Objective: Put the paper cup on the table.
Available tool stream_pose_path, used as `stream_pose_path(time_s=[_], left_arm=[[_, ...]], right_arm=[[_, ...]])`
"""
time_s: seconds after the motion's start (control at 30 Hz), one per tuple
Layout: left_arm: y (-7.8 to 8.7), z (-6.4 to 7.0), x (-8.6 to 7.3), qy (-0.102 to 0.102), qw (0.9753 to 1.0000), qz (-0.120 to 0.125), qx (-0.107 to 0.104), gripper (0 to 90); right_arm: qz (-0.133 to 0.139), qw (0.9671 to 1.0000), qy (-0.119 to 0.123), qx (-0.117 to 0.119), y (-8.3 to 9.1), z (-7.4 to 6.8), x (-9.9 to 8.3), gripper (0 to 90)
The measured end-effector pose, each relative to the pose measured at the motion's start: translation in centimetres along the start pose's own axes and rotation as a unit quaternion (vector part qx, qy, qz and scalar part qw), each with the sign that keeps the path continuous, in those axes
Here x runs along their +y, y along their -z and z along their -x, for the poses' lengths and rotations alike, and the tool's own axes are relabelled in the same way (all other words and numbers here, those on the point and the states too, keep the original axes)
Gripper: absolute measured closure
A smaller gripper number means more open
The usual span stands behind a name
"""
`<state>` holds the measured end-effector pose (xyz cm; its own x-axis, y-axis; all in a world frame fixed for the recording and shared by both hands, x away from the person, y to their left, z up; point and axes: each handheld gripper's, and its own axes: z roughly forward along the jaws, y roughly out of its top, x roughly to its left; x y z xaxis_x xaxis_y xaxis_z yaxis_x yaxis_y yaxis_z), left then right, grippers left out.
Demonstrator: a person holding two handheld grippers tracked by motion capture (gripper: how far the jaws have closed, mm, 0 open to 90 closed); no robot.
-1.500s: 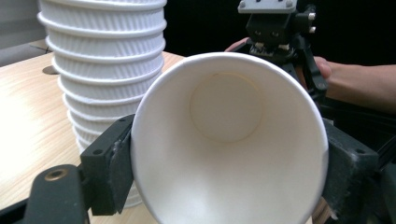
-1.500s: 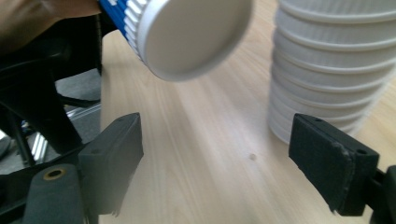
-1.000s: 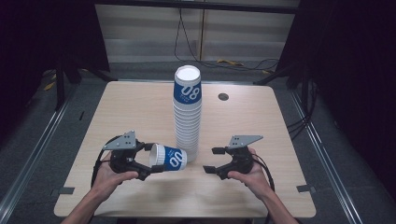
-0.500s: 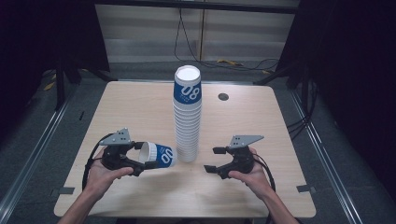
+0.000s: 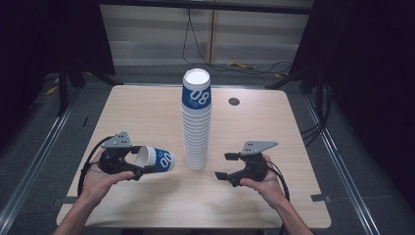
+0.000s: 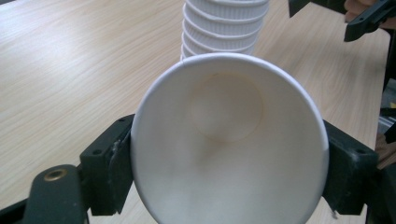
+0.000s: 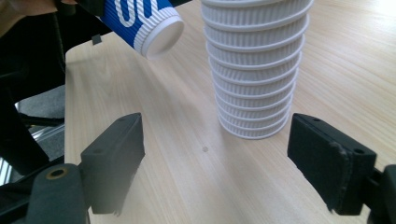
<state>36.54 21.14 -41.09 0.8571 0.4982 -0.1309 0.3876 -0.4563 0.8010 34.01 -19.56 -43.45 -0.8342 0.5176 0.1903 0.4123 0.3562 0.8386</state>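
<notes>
Blue-and-white paper cup (image 5: 157, 159) lies on its side, clamped at the rim by the left gripper (image 5: 128, 164), its base pointing at the tall stack of ribbed paper cups (image 5: 196, 125) just beside it. In the left gripper view, black jaws press both sides of the cup's open mouth. The right gripper (image 5: 227, 166) hangs released, jaws spread wide, over the pale wooden table (image 5: 147, 112) right of the stack.
</notes>
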Motion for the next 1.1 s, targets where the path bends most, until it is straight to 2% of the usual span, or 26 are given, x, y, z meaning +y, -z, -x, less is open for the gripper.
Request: stream_pose_path(time_s=[0.1, 0.17, 0.23, 0.33, 0.43, 0.53, 0.57, 0.67, 0.77, 0.87, 1.0, 1.1], left_arm=[[0.4, -0.4, 0.2, -0.001, 0.9998, -0.014, 0.014, 18.7], [0.6, -0.6, 0.2, -0.005, 0.9992, -0.023, 0.031, 18.6], [0.7, -0.7, 0.2, -0.005, 0.9992, -0.025, 0.03, 18.5], [0.8, -1.1, 0.3, -0.005, 0.9982, -0.041, 0.044, 18.4], [0.9, -1.7, 0.4, -0.005, 0.9965, -0.066, 0.051, 18.2], [0.9, -2.1, 0.4, -0.001, 0.9959, -0.074, 0.051, 18.2], [0.9, -2.1, 0.5, -0.005, 0.995, -0.085, 0.053, 18.2], [0.6, -2.3, 0.6, -0.007, 0.9941, -0.093, 0.055, 18.2], [0.1, -2.7, 0.8, -0.003, 0.9923, -0.11, 0.055, 18.2], [-0.5, -3.1, 1.1, -0.002, 0.9892, -0.134, 0.059, 18.2], [-0.8, -3.7, 1.8, 0.001, 0.9877, -0.142, 0.065, 18.2], [-1.5, -4.6, 2.2, 0.004, 0.9846, -0.154, 0.082, 17.7]], right_arm=[[-0.001, 1.0, -0.002, -0.01, 0.3, 0.0, -0.1, 18.1], [-0.001, 0.9999, 0.001, -0.014, 0.4, 0.0, -0.2, 19.9], [-0.001, 0.9999, 0.001, -0.014, 0.4, -0.2, -0.3, 20.0], [-0.007, 0.9998, 0.007, -0.02, 0.3, -0.5, -0.5, 20.3], [-0.007, 0.9996, 0.008, -0.025, 0.4, -0.7, -0.7, 20.3], [-0.006, 0.9997, 0.002, -0.025, 0.8, -0.8, -0.9, 19.3], [-0.008, 0.9996, 0.001, -0.027, 1.0, -0.7, -1.0, 19.3], [-0.007, 0.9995, -0.002, -0.03, 1.2, -0.5, -1.5, 19.2], [-0.006, 0.9995, -0.007, -0.029, 1.1, -0.4, -1.6, 18.7], [-0.004, 0.9996, -0.005, -0.028, 1.1, -0.6, -1.6, 18.7], [0.004, 0.9995, -0.001, -0.03, 1.2, -0.7, -1.5, 17.5], [0.004, 0.9995, -0.001, -0.031, 1.2, -0.6, -1.5, 17.1]])
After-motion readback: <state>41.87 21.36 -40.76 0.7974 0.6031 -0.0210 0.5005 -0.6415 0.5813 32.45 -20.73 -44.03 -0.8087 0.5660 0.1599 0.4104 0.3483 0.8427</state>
